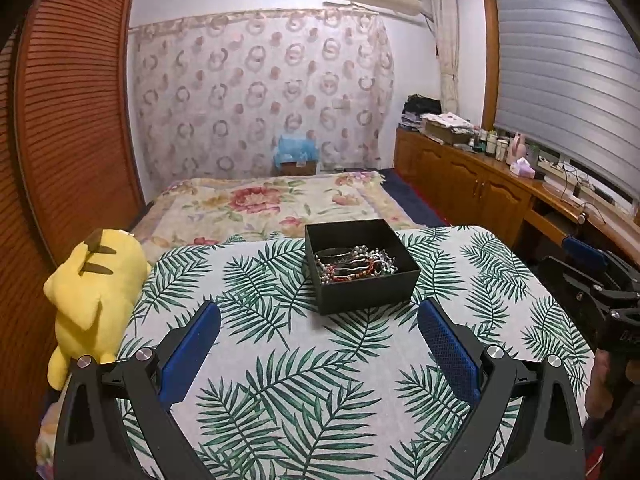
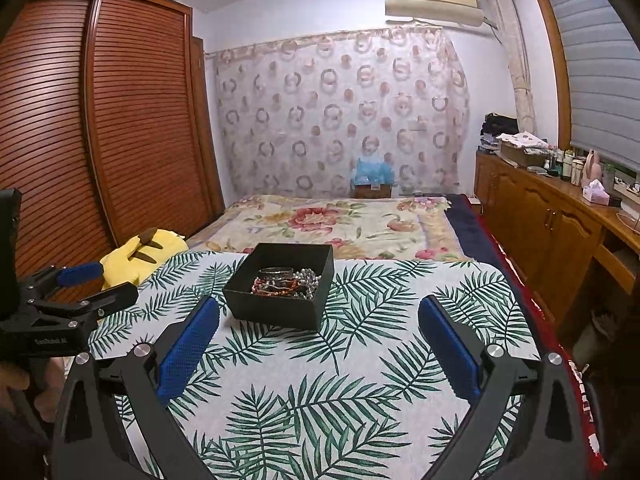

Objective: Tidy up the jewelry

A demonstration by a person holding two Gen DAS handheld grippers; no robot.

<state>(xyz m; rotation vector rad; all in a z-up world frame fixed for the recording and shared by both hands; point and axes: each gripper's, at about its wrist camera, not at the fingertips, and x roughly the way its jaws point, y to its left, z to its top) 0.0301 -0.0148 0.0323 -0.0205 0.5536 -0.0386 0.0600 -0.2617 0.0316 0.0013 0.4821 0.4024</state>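
Jaws: left gripper (image 1: 319, 322) and right gripper (image 2: 319, 320) both spread, holding nothing | tangled bead-and-metal jewelry (image 1: 354, 264) lies inside square black box (image 1: 370, 292), frame centre, on leaf-print counter (image 1: 280, 380) | step: either sorted or awaiting sorting

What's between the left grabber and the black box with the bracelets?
Nothing, just bare leaf-print cloth between the left gripper and the black box, seen in the left wrist view.
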